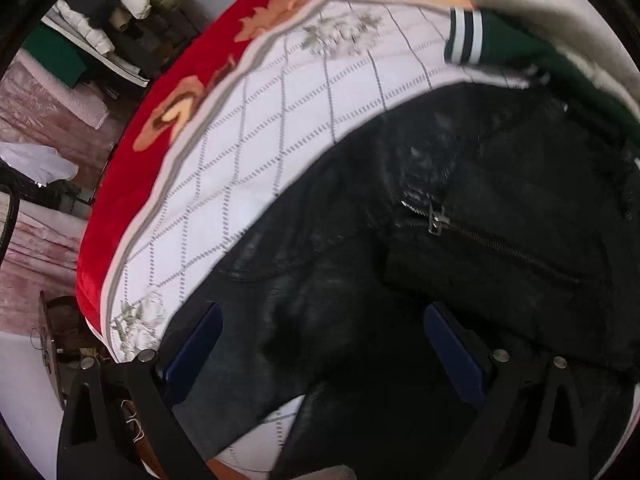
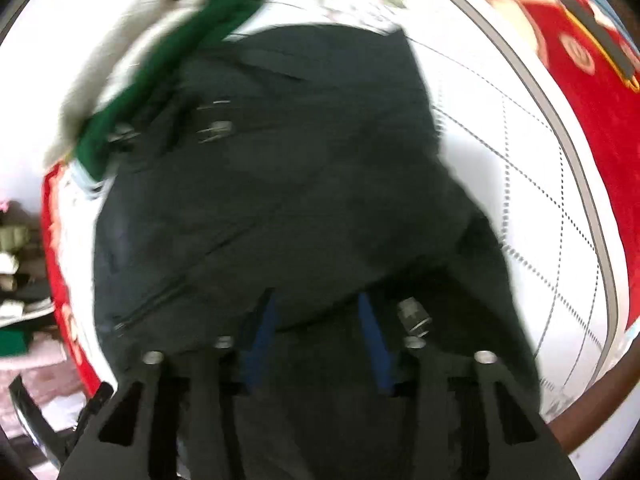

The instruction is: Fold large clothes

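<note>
A black jacket (image 1: 460,200) with a metal zipper (image 1: 438,220) lies on a white quilted bed (image 1: 280,128). My left gripper (image 1: 320,344) is open, its blue pads (image 1: 196,344) wide apart over the jacket's lower edge. In the right wrist view the same jacket (image 2: 300,160) fills the middle, blurred. My right gripper (image 2: 316,336) has its blue pads (image 2: 262,336) partly closed with black fabric bunched between them; whether they pinch it is unclear.
A green and white garment (image 1: 520,48) lies at the bed's far side, also in the right wrist view (image 2: 168,60). A red floral blanket (image 1: 168,92) edges the bed. Piled clothes (image 1: 120,8) sit beyond on the left.
</note>
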Motion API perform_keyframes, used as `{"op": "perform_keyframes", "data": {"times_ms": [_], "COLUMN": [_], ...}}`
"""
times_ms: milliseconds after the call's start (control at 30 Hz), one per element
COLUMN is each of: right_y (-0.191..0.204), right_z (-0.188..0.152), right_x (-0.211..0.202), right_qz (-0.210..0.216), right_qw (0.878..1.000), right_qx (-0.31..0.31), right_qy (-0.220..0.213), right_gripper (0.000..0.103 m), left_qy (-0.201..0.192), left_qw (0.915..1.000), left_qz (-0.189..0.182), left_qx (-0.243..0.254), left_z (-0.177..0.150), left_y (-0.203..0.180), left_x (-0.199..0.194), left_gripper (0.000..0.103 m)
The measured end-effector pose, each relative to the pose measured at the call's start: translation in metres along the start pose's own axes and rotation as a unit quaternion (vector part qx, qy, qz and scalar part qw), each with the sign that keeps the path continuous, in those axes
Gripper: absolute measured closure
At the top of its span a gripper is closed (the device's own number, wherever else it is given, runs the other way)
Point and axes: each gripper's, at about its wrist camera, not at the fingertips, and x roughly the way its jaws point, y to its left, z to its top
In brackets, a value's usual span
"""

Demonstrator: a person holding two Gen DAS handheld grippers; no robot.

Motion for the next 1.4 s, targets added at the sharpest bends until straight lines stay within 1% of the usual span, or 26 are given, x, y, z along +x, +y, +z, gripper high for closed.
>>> {"op": "perform_keyframes", "data": {"times_ms": [33,67,100,167,233,267,300,367,433,500,600,633,667,733,767,800,833,867,933,967,1033,1100,1167,1267,1367,1400], "right_y": [-0.007,-0.017,-0.027,-0.036,-0.022,-0.014,-0.004,0.018,0.042,0.06,0.091,0.099,0.104,0.114,0.122,0.123,0.125,0.125,0.128,0.139,0.137,0.133,0.132,0.127,0.137,0.134], "right_z": [0.002,0.006,0.008,0.007,0.0,-0.007,-0.01,-0.032,-0.057,-0.078,-0.106,-0.11,-0.106,-0.104,-0.113,-0.105,-0.103,-0.108,-0.115,-0.114,-0.117,-0.107,-0.11,-0.108,-0.11,-0.098], "right_x": [0.001,0.006,0.014,0.019,0.009,0.001,-0.004,-0.02,-0.029,-0.027,-0.003,0.01,0.016,0.027,0.031,0.036,0.035,0.035,0.035,0.041,0.036,0.032,0.027,0.015,0.008,0.0], "right_qz": [-0.047,-0.075,-0.09,-0.074,-0.079,-0.078,-0.077,-0.067,-0.044,-0.022,0.026,0.028,0.026,0.009,-0.005,-0.016,-0.022,-0.029,-0.031,-0.03,-0.027,-0.028,-0.03,-0.031,-0.03,-0.027], "right_qw": [0.998,0.996,0.995,0.996,0.997,0.997,0.996,0.993,0.986,0.979,0.971,0.97,0.969,0.968,0.966,0.966,0.966,0.967,0.969,0.97,0.971,0.971,0.971,0.97,0.969,0.969], "right_qx": [-0.006,-0.002,0.014,0.035,-0.005,-0.028,-0.044,-0.101,-0.163,-0.204,-0.231,-0.231,-0.231,-0.24,-0.247,-0.248,-0.247,-0.245,-0.235,-0.232,-0.23,-0.231,-0.231,-0.235,-0.236,-0.236], "right_qy": [-0.035,-0.049,-0.042,-0.022,-0.011,-0.009,-0.009,-0.011,-0.005,0.006,0.054,0.071,0.079,0.075,0.072,0.07,0.069,0.066,0.062,0.061,0.058,0.058,0.059,0.06,0.062,0.063], "right_gripper": [0.085,0.098,0.103,0.103,0.097,0.087,0.071,0.057,0.057,0.055,0.053,0.053,0.053,0.045,0.04,0.037,0.037,0.037,0.037,0.037,0.037,0.037,0.037,0.037,0.037,0.037], "left_qy": [0.006,0.013,0.022,0.03,0.029,0.025,0.027,0.042,0.07,0.105,0.147,0.155,0.169,0.182,0.186,0.186,0.184,0.181,0.164,0.156,0.127,0.1,0.08,0.036,0.018,0.016], "left_qw": [1.0,0.9998,0.9996,0.9993,0.9988,0.9983,0.9976,0.9943,0.9865,0.9708,0.9298,0.9179,0.9003,0.874,0.8572,0.8319,0.8155,0.7947,0.7447,0.7301,0.6945,0.6692,0.6649,0.6484,0.6519,0.6541], "left_qz": [0.007,0.014,0.016,0.019,0.013,0.011,0.009,0.012,0.004,-0.019,-0.059,-0.065,-0.073,-0.09,-0.101,-0.122,-0.14,-0.159,-0.209,-0.22,-0.244,-0.259,-0.257,-0.267,-0.263,-0.257], "left_qx": [0.002,0.002,0.0,-0.012,-0.037,-0.05,-0.064,-0.097,-0.148,-0.215,-0.332,-0.359,-0.394,-0.441,-0.47,-0.508,-0.53,-0.557,-0.612,-0.628,-0.665,-0.689,-0.697,-0.712,-0.711,-0.711], "left_z": [-0.001,0.0,0.0,0.0,-0.003,-0.006,-0.012,-0.028,-0.052,-0.08,-0.131,-0.144,-0.162,-0.186,-0.198,-0.212,-0.219,-0.227,-0.241,-0.245,-0.251,-0.255,-0.258,-0.267,-0.269,-0.268], "left_y": [-0.006,-0.011,-0.016,-0.019,-0.01,-0.003,0.006,0.028,0.058,0.09,0.138,0.149,0.163,0.18,0.187,0.197,0.203,0.209,0.224,0.229,0.242,0.257,0.262,0.276,0.28,0.285], "left_x": [0.005,0.011,0.017,0.02,0.012,0.006,0.0,-0.007,-0.009,-0.004,0.012,0.019,0.03,0.048,0.057,0.07,0.077,0.086,0.103,0.107,0.114,0.118,0.114,0.109,0.104,0.107], "left_gripper": [0.0,0.0,0.0,0.0,0.0,0.0,0.0,0.0,0.0,0.0,0.0,0.0,0.0,0.001,0.001,0.002,0.002,0.002,0.002,0.002,0.003,0.006,0.007,0.007,0.007,0.007]}}
